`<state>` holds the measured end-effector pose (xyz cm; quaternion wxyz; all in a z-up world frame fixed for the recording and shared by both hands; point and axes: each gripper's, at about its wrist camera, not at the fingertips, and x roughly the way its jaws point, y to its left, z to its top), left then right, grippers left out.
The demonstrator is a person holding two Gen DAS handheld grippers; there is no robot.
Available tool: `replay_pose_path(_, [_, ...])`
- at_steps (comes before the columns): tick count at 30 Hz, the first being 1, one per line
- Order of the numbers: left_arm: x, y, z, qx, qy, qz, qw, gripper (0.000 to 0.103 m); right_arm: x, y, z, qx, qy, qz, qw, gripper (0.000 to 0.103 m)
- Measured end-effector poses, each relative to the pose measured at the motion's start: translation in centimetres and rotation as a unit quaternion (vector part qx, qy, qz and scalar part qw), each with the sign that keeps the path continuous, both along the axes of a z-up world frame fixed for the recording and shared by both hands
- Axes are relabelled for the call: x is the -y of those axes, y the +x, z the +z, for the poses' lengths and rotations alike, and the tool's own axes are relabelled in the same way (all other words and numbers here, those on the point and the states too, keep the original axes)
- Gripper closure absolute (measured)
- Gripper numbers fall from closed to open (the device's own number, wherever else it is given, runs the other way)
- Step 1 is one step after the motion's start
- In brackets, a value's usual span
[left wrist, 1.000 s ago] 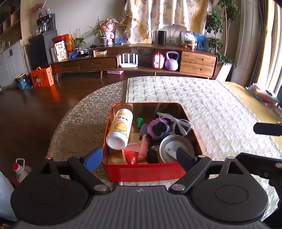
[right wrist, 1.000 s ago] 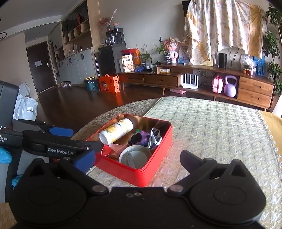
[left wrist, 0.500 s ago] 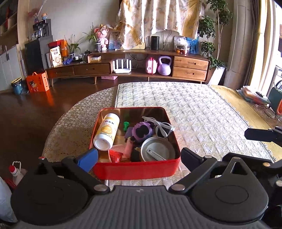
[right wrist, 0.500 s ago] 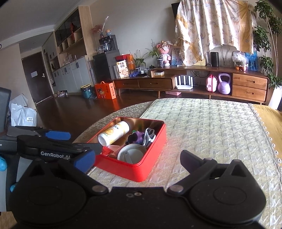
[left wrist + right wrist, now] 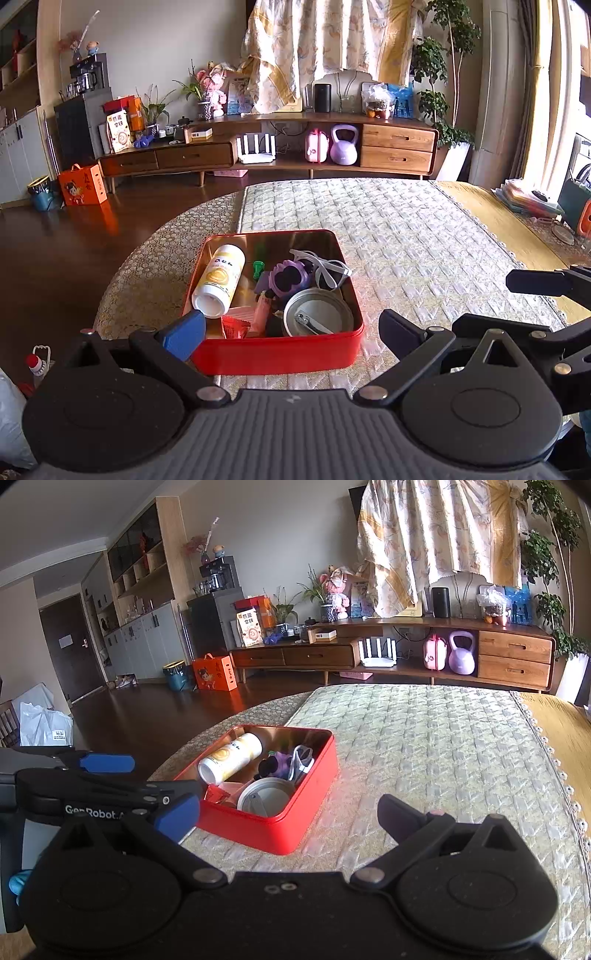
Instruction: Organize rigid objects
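Red tin [image 5: 277, 354] sits on the quilted surface [image 5: 406, 240], straight ahead of my left gripper [image 5: 291, 326] and just beyond its fingertips, so close that the near wall fills the gap between the jaws. Those jaws stand spread wide with nothing pressed between them. My right gripper [image 5: 288, 818] is released too, jaws wide and bare; from its camera the tin [image 5: 295, 827] lies ahead and toward the left, its near corner pointing at me, with the left gripper [image 5: 110, 775] reaching in beside it.

Inside the tin, the bottle [image 5: 219, 280] lies on its side along the left wall, long axis running away from me, white cap end nearest. Right of it are a purple toy [image 5: 290, 275], white glasses [image 5: 325, 264], a round metal lid [image 5: 319, 312] in the near right corner, and a red packet [image 5: 234, 328] against the near wall.

I judge the left hand the nearer one for whatever comes out next. The bottle's axis lines up with my approach, so the jaws would close across its width without rolling the wrist. The right would have to cross over the tin's corner.
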<state>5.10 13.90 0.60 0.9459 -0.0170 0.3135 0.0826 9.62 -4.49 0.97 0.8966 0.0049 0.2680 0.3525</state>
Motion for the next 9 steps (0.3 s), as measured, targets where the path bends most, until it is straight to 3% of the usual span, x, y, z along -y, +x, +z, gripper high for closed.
replay_pose_path(9, [0.81, 0.03, 0.04, -0.003, 0.000, -0.002, 1.0000, 0.002, 0.91, 0.14, -0.35, -0.004, 0.004, -0.009, 1.000, 0.000])
